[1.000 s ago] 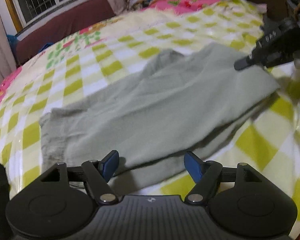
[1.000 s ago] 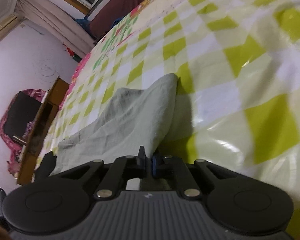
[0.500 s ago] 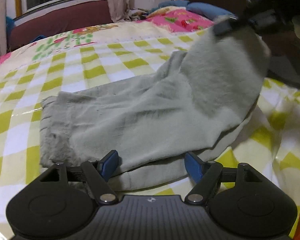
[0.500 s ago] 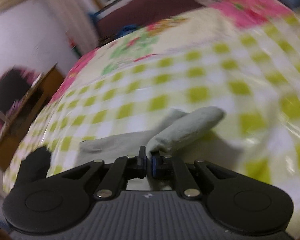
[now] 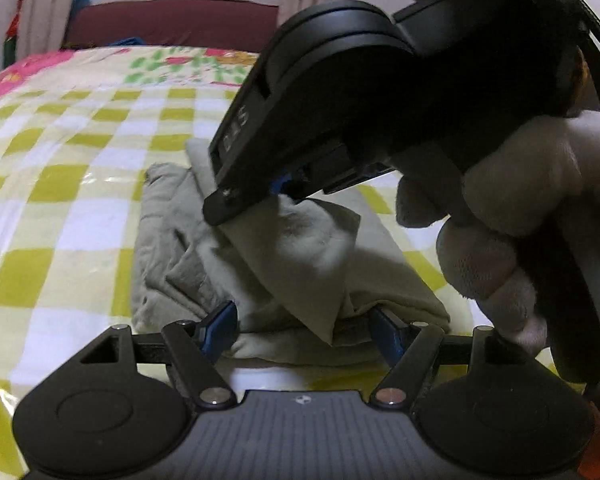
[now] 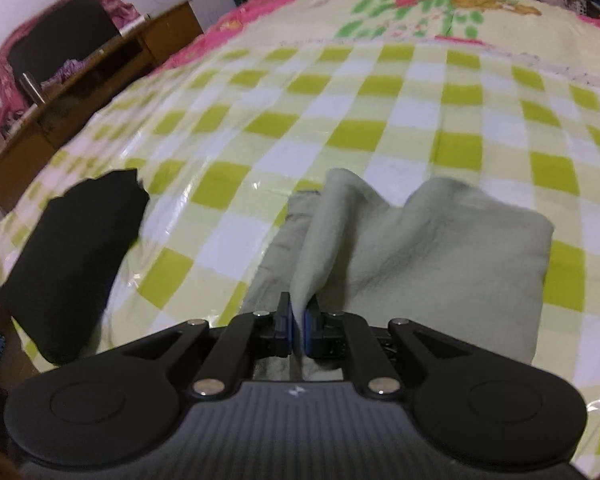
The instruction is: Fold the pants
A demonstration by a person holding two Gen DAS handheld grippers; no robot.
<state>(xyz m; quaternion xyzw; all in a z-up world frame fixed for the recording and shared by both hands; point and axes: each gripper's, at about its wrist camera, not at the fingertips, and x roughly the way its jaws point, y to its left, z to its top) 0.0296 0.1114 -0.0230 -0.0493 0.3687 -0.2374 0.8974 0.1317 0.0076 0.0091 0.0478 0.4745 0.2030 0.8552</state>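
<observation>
The grey-green pants [image 5: 300, 264] lie on the yellow-checked bedspread [image 5: 80, 184], doubled over on themselves. My right gripper [image 6: 299, 326] is shut on an edge of the pants [image 6: 420, 240] and holds that edge up over the lower layer. In the left wrist view the right gripper [image 5: 284, 184] hangs just above the pile, held by a white-gloved hand [image 5: 512, 220]. My left gripper [image 5: 304, 330] is open, its blue pads on either side of the near edge of the pants, not closed on it.
A folded black garment [image 6: 76, 260] lies on the bed's left edge. A wooden desk [image 6: 80, 80] stands beyond the bed at the left. A dark red headboard [image 5: 172, 26] and a window are at the far end.
My right gripper has carried the pants' end from the far right across toward the other end, doubling the pants over. My left gripper stays open at the near edge.
</observation>
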